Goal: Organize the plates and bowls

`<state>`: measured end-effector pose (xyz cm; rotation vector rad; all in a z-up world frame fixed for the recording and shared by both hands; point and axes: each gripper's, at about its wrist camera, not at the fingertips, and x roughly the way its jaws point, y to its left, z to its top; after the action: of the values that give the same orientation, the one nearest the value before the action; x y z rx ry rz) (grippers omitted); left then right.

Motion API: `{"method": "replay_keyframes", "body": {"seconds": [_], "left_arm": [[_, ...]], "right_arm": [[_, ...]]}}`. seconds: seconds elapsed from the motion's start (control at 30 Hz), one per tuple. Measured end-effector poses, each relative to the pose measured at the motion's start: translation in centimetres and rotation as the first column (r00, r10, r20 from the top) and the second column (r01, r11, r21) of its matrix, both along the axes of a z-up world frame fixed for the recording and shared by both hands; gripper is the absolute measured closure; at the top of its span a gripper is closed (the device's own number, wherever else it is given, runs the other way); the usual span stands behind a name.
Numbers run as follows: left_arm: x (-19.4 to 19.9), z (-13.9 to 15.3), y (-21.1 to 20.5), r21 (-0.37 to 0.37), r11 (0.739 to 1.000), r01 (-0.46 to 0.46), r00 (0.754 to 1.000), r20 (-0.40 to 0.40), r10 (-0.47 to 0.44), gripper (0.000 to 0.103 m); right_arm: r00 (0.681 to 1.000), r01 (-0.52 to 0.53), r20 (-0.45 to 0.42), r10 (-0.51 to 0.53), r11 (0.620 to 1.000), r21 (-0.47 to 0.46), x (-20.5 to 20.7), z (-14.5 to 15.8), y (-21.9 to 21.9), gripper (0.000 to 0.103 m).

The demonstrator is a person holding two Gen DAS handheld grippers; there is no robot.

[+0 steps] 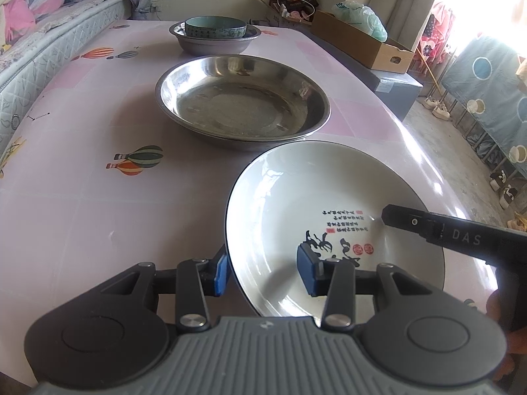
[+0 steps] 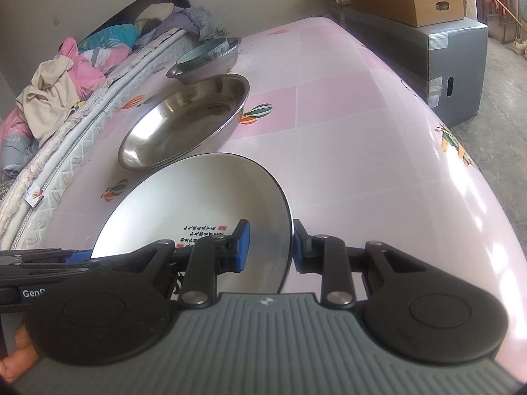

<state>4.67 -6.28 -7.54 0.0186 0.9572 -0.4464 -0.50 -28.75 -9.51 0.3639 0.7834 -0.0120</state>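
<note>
A white plate point(image 1: 296, 191) point(image 2: 197, 197) with a dark rim and black calligraphy is held between both grippers near the table's front. My left gripper point(image 1: 263, 270) is shut on its left rim, one blue pad outside and one on the inner wall. My right gripper point(image 2: 270, 247) is shut on the opposite rim in the same way; its black finger point(image 1: 395, 217) reaches in over the plate. The plate's far rim overlaps a large steel plate point(image 1: 243, 98) point(image 2: 184, 121). Farther back, a teal bowl point(image 1: 214, 26) point(image 2: 204, 52) sits inside a steel bowl point(image 1: 214, 46) point(image 2: 214, 65). Whether the white plate touches the table I cannot tell.
The table point(image 1: 82, 214) has a pink cloth printed with balloons. A mattress point(image 1: 49, 42) with heaped bedclothes runs along its left side. A cardboard box point(image 1: 362, 39) on a grey box point(image 2: 454, 65) stands beyond the far right corner. A hand point(image 2: 16, 362) shows at the lower left.
</note>
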Motion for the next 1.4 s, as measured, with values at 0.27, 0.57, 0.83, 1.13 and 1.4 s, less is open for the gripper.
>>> {"method": "replay_keyframes", "body": {"seconds": [0.27,0.57,0.83,1.13,1.4], "left_arm": [[-0.1,-0.1,-0.3,0.020,1.000,0.006,1.000,0.013,-0.006,0.062],[-0.1,0.0,-0.3,0.027,1.000,0.007,1.000,0.014,-0.007,0.060],[0.1,-0.1,-0.6,0.026,1.000,0.003,1.000,0.011,-0.003,0.056],[-0.1,-0.1,-1.1,0.040,0.999,-0.005,0.999,0.034,0.003,0.052],[-0.2,0.0,-1.1,0.039,0.999,-0.020,0.999,0.035,0.019,0.052]], "right_arm": [[1.000,0.000,-0.001,0.000,1.000,0.007,0.0,0.0,-0.2,0.078],[1.000,0.004,-0.003,-0.004,1.000,0.014,-0.3,-0.1,-0.6,0.078],[1.000,-0.009,0.008,0.009,1.000,0.002,-0.4,-0.3,-0.2,0.078],[1.000,-0.003,0.028,0.004,1.000,-0.019,-0.8,-0.4,0.1,0.078],[1.000,-0.003,0.030,0.005,0.998,-0.068,-0.8,-0.2,0.8,0.077]]}}
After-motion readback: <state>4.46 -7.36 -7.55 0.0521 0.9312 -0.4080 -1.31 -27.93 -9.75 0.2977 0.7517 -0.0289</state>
